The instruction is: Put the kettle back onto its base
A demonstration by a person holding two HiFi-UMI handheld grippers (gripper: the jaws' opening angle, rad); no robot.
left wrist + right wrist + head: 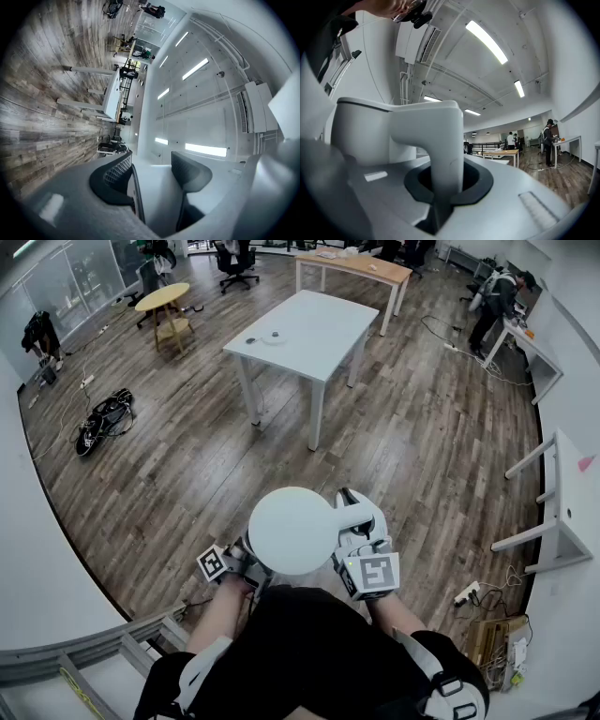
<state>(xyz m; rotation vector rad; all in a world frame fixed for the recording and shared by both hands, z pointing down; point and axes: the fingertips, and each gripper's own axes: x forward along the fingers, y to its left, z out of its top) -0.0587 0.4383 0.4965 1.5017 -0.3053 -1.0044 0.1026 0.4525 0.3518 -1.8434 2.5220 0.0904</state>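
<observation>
Head view with both gripper views, one moment. Nearest the camera, the person's dark-clothed torso [281, 652] fills the lower edge, with both forearms reaching forward. The right gripper [445, 183] has its jaws narrowed onto the thick curved handle [445, 136] of a white plastic kettle [292, 531], and the dark pads press the handle from both sides. The kettle is carried in the air in front of the torso, above the floor. Its round flat lid faces the head camera and its body stands to the left of the handle in the right gripper view. The left gripper [154, 173] has its jaws spread wide with nothing between the ribbed pads. In the head view its marker cube [214, 563] shows just left of and below the kettle. Beneath lies a brown wood-plank floor [187, 456]. Farther off stands a white rectangular table [309, 329] bearing small objects too small to identify. A tangle of black cables [103, 418] lies on the floor to the left. Beyond are a round yellow table [161, 298], a long wood-topped table [356, 263] and, far right, a standing person [492, 296].
</observation>
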